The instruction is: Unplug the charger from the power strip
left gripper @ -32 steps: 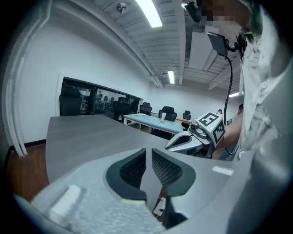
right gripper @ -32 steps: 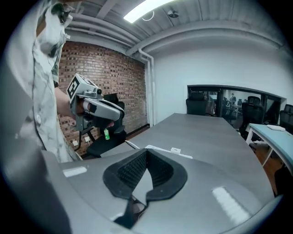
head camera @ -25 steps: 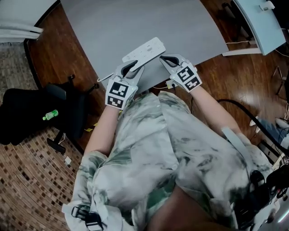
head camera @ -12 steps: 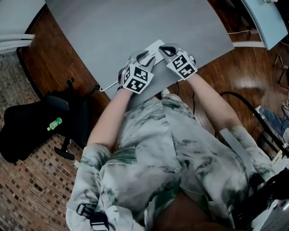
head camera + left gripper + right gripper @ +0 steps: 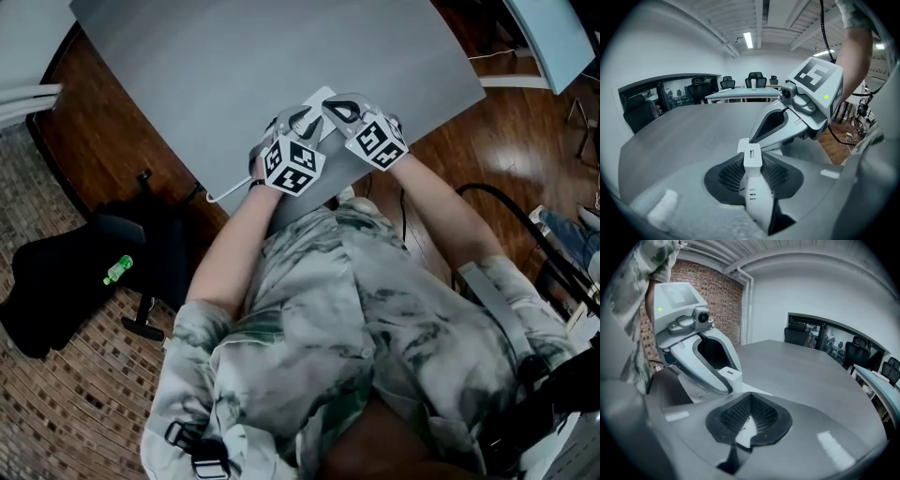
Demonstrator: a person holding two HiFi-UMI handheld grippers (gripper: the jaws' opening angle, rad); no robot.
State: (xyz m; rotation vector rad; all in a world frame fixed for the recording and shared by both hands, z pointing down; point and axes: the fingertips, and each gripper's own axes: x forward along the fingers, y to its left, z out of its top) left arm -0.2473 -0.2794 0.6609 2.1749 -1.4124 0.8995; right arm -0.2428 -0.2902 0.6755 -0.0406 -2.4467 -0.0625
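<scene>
The white power strip (image 5: 320, 97) lies near the front edge of the grey table (image 5: 234, 66), mostly covered by both grippers. In the left gripper view the strip (image 5: 757, 197) runs between my left gripper's (image 5: 751, 176) closing jaws, with the black pads (image 5: 729, 173) against its sides. A white charger block (image 5: 751, 153) stands on its far end. My right gripper (image 5: 749, 404) sits just right of the charger (image 5: 731, 376), its pad tips together and nothing between them. A sliver of the strip (image 5: 740, 430) shows below. In the head view the left gripper (image 5: 302, 120) and the right gripper (image 5: 336, 105) stand side by side.
A white cable (image 5: 225, 192) leaves the strip over the table's front edge. A black chair (image 5: 66, 272) holding a green bottle (image 5: 117, 270) stands on the floor at left. Another table (image 5: 553, 37) and dark floor cables (image 5: 487, 192) are at right.
Both grippers came down and closer together onto the power strip. The left gripper rolled and now straddles the strip, which is almost entirely covered in the head view.
</scene>
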